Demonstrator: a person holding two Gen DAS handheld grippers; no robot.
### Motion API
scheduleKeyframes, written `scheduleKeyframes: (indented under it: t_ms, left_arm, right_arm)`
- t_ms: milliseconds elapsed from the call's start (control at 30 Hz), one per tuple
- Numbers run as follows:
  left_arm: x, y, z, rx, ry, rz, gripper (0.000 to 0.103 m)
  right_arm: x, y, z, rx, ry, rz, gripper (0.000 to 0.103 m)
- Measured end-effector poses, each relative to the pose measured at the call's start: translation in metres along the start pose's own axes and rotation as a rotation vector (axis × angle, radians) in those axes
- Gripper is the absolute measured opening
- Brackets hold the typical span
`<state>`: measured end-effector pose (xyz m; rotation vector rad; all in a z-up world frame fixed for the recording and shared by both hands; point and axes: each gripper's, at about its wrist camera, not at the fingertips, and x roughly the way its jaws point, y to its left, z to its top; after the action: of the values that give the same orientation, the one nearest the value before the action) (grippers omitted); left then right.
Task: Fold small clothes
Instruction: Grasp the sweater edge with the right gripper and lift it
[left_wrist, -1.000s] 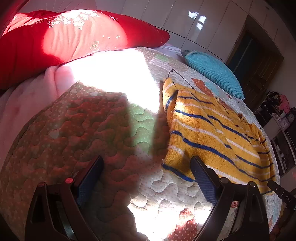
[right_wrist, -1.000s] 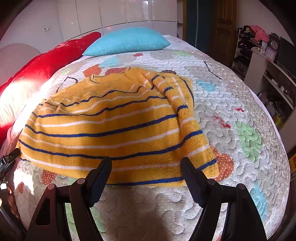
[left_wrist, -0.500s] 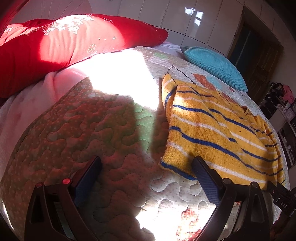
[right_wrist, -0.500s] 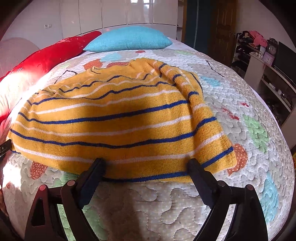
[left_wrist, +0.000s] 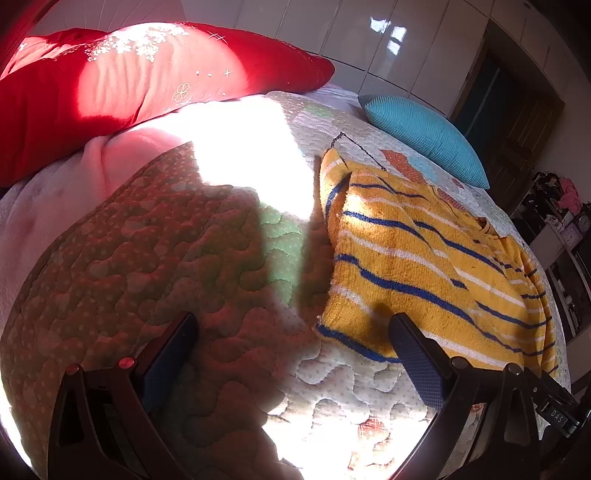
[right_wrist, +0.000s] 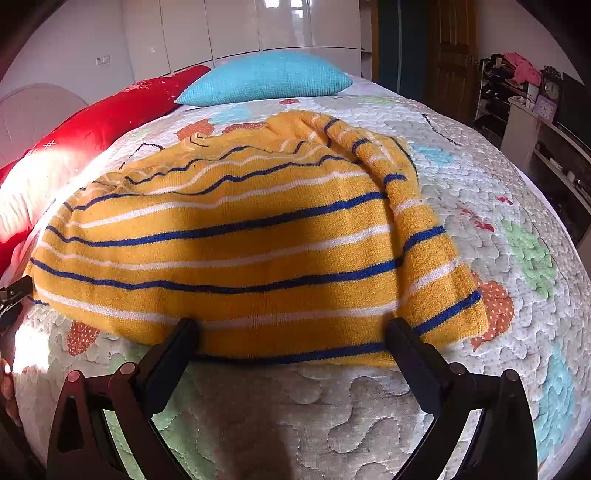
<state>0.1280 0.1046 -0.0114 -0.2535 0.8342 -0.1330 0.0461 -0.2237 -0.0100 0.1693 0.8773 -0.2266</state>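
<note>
A small yellow sweater (right_wrist: 240, 251) with blue and white stripes lies spread on the quilted bedspread (right_wrist: 332, 417). My right gripper (right_wrist: 291, 336) is open, low over the quilt, with both fingertips at the sweater's near hem; a sleeve lies folded along its right side. In the left wrist view the sweater (left_wrist: 424, 258) lies to the right. My left gripper (left_wrist: 291, 332) is open just above the quilt (left_wrist: 147, 277); its right finger (left_wrist: 410, 347) sits over the sweater's near left corner and its left finger is over bare quilt.
A red pillow (left_wrist: 129, 85) and a teal cushion (left_wrist: 424, 136) lie at the head of the bed; both also show in the right wrist view, red (right_wrist: 92, 129) and teal (right_wrist: 269, 77). Shelves with clutter (right_wrist: 535, 110) stand at the right. Strong sunlight falls across the quilt.
Both grippers have moved forward toward the sweater. The right gripper's fingertips now reach the near hem; the left gripper's right finger now overlaps the sweater's corner. Both stay open.
</note>
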Motion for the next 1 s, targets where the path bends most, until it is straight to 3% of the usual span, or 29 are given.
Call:
scheduleKeyframes:
  t_ms: [100, 167, 300, 467, 600, 733, 933, 1000]
  left_arm:
    - [-0.007, 0.005, 0.002, -0.037, -0.02, -0.021, 0.102]
    - [-0.014, 0.013, 0.004, -0.077, -0.037, -0.052, 0.097]
    - [-0.025, 0.028, 0.012, -0.127, -0.055, -0.099, 0.074]
    - [-0.04, 0.065, 0.023, -0.232, -0.114, -0.039, 0.074]
    - [-0.038, 0.096, 0.027, -0.307, -0.111, 0.022, 0.074]
    - [-0.033, 0.11, 0.027, -0.371, -0.092, 0.01, 0.074]
    - [-0.036, 0.112, 0.025, -0.382, -0.112, 0.019, 0.074]
    - [-0.035, 0.114, 0.025, -0.389, -0.111, 0.017, 0.074]
  right_arm:
    - [-0.004, 0.009, 0.006, -0.043, 0.048, -0.046, 0.101]
    - [-0.019, 0.015, 0.011, -0.054, 0.031, -0.043, 0.097]
    - [-0.047, 0.054, 0.018, -0.184, -0.036, 0.007, 0.097]
    - [-0.037, 0.141, 0.004, -0.474, 0.0, 0.069, 0.097]
    - [-0.019, 0.211, -0.014, -0.714, -0.05, 0.036, 0.096]
    - [0.004, 0.26, -0.018, -0.822, -0.103, -0.037, 0.092]
    - [0.033, 0.298, 0.01, -0.766, -0.068, -0.057, 0.074]
    - [0.039, 0.304, 0.016, -0.762, -0.061, -0.055, 0.056]
